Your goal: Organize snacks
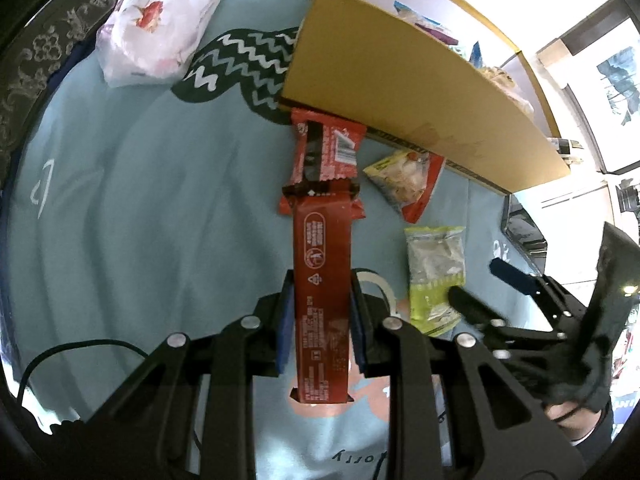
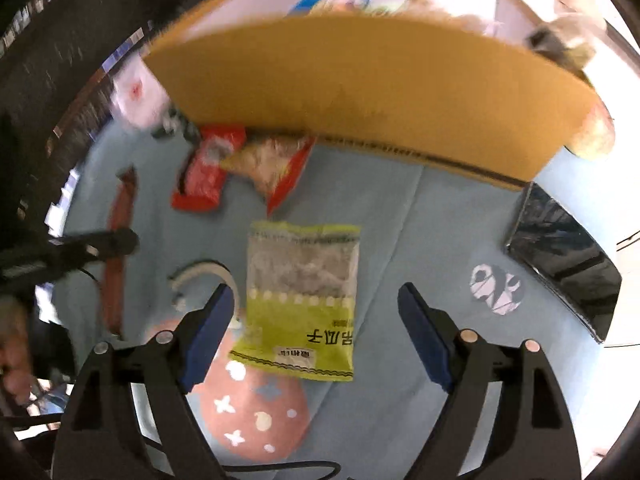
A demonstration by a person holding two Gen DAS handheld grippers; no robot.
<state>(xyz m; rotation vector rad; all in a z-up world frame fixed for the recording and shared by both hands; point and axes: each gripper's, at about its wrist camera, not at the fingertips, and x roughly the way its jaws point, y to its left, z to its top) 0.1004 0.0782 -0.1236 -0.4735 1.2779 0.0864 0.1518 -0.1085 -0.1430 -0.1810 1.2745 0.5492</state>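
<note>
My left gripper [image 1: 320, 292] is shut on a long dark-red snack bar [image 1: 322, 280], held above the light-blue cloth; the bar also shows in the right wrist view [image 2: 118, 232]. My right gripper [image 2: 316, 300] is open, its jaws on either side of a green-and-clear snack packet [image 2: 300, 300] that lies flat; the packet also shows in the left wrist view [image 1: 436, 276]. A red wrapper [image 1: 328, 152] and a yellow-red chip packet [image 1: 408, 180] lie by the cardboard box [image 1: 400, 92], which holds several snacks.
A white plastic bag [image 1: 160, 20] lies at the far left of the cloth. A dark glossy flat object [image 2: 560, 252] sits to the right of the box. A white cable [image 2: 204, 276] lies near the green packet.
</note>
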